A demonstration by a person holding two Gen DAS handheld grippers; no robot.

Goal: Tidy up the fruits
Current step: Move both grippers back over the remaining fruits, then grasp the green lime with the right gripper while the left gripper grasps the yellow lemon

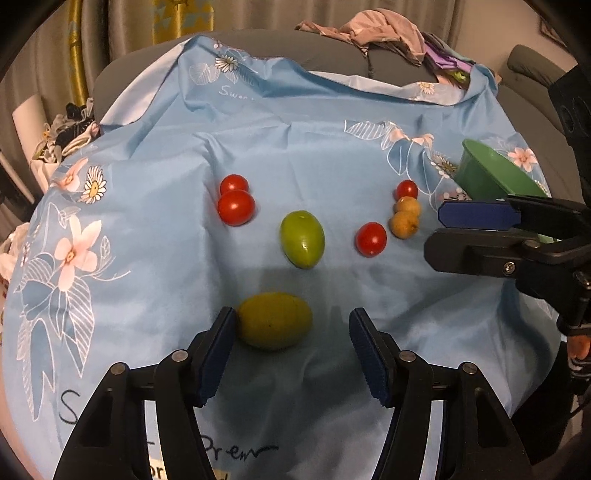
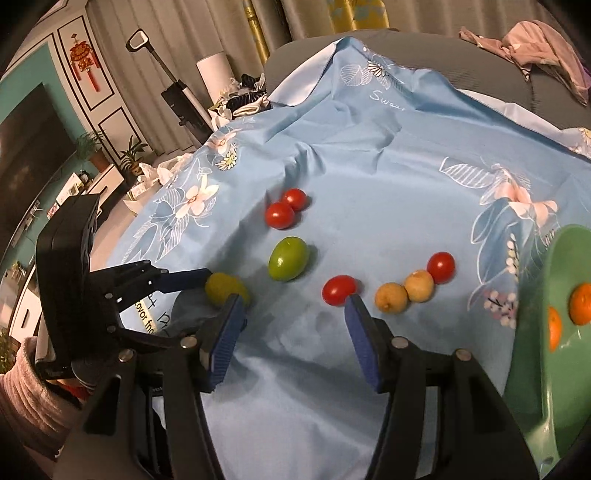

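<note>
Fruits lie on a blue floral cloth [image 1: 295, 155]. My left gripper [image 1: 291, 325] is open, with a yellow-green fruit [image 1: 274, 320] between its fingers, touching the left pad. Farther off lie a green fruit [image 1: 302, 239], two red tomatoes [image 1: 236, 206] at left, a red tomato [image 1: 371, 239], two brown-yellow longans [image 1: 405, 218] and another tomato [image 1: 406, 190]. My right gripper [image 2: 293, 310] is open and empty over the cloth, just in front of a red tomato [image 2: 339, 290]. A green bowl [image 2: 535, 369] at right holds two orange fruits [image 2: 580, 302].
The green bowl also shows in the left wrist view [image 1: 491, 173] behind the right gripper's fingers [image 1: 476, 216]. Clothes [image 1: 380, 33] lie on the grey sofa behind. Curtains, a vacuum [image 2: 177, 92] and a TV wall stand at left.
</note>
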